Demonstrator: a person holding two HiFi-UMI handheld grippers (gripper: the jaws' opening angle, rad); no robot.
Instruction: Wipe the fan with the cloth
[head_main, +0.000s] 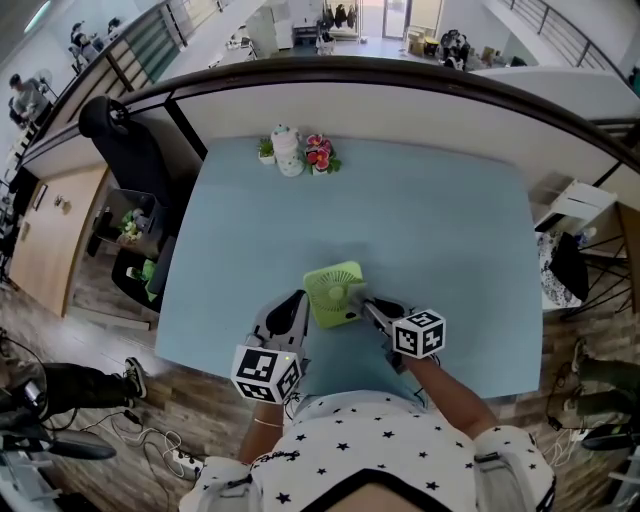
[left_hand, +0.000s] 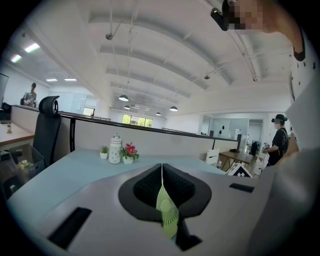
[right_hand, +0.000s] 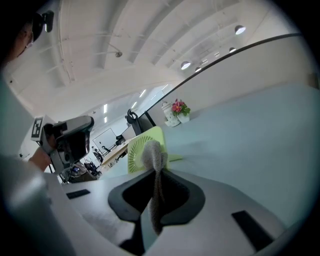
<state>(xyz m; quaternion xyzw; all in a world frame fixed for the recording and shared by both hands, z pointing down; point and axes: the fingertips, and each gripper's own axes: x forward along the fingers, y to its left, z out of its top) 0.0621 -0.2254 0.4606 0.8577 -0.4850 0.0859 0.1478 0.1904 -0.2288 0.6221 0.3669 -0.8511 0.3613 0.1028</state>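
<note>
The fan (head_main: 335, 293) is small and light green. It stands on the table (head_main: 450, 230) near the front edge, between the two grippers. It looks like thin plastic, so it is probably light and stiff, and it can slide or fall over easily when something pushes it. Its round grille has fine ribs, which may bend or catch the cloth, so the pressure there should be soft. The frame at the side seems the better place to hold it, not the grille.

The cloth (right_hand: 152, 155) is grey and soft. It stands up from the jaws in a loose fold and its top lies against the fan's grille, or just before it. It will bend easily, so a short hold near the jaws gives more control.

The left gripper (head_main: 295, 305) has its jaws pressed together on a thin green part of the fan, seemingly the side edge, which keeps the fan steady. The right gripper (head_main: 374, 309) has its jaws closed on the cloth and is at the fan's right side.
</note>
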